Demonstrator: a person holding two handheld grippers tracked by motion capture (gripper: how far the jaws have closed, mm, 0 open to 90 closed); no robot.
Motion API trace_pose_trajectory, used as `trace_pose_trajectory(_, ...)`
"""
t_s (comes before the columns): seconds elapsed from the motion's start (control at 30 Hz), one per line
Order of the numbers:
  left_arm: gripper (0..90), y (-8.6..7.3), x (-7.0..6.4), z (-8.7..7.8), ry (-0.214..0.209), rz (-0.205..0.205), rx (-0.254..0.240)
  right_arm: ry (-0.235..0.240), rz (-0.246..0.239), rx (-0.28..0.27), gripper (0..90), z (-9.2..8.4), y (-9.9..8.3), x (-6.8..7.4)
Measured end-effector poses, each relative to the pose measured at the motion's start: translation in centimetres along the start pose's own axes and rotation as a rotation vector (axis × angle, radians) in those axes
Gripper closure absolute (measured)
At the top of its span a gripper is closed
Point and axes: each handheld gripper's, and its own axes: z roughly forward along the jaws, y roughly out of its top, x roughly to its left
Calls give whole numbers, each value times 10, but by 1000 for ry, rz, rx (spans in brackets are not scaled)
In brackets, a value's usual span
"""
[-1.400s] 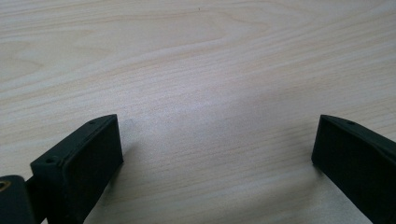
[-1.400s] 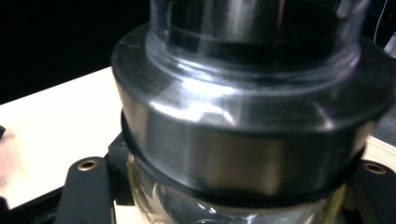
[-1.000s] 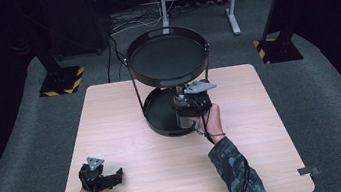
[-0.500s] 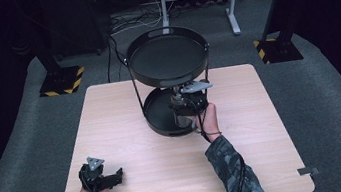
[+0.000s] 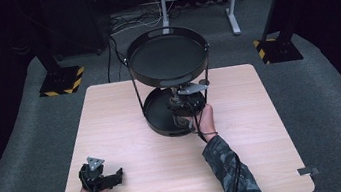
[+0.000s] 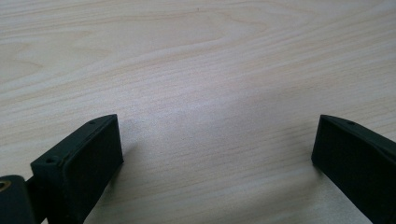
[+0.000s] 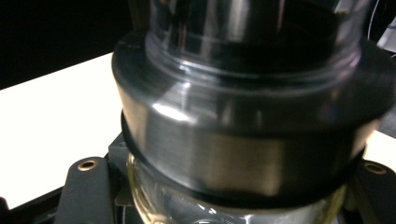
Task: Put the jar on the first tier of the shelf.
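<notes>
The right gripper (image 5: 183,105) has its jaws closed on a glass jar with a dark lid (image 7: 243,140), holding it low over the lower tray (image 5: 157,119) of the two-tier black stand (image 5: 168,58). The placing looks nearly done; what remains is, I judge, set-down and release. The left gripper (image 5: 103,175) rests on the table (image 5: 124,107), jaws open and empty.

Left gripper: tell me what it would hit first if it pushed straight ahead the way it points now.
Probably the bare wooden table. The left gripper has its jaws wide apart with nothing between them, and its view looks down at the tabletop close ahead, so it would likely meet the wood first; the exact angle is unclear.
</notes>
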Motion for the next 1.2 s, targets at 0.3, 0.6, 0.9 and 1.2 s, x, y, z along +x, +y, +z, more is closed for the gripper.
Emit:
trace_pose_trajectory(0.3, 15, 0, 0, 0, -1, 0, 0, 0, 24, 7, 310, 10, -10, -2)
trace_pose_trajectory(0.6, 15, 0, 0, 0, 1, 1, 0, 3, 35, 16, 309, 17, -16, -3)
trace_pose_trajectory(0.9, 15, 0, 0, 0, 2, 1, -1, 30, 32, 24, 308, 17, -17, -4)
trace_pose_trajectory(1.2, 15, 0, 0, 0, 1, 1, -1, 35, 30, 31, 308, 18, -17, -5)
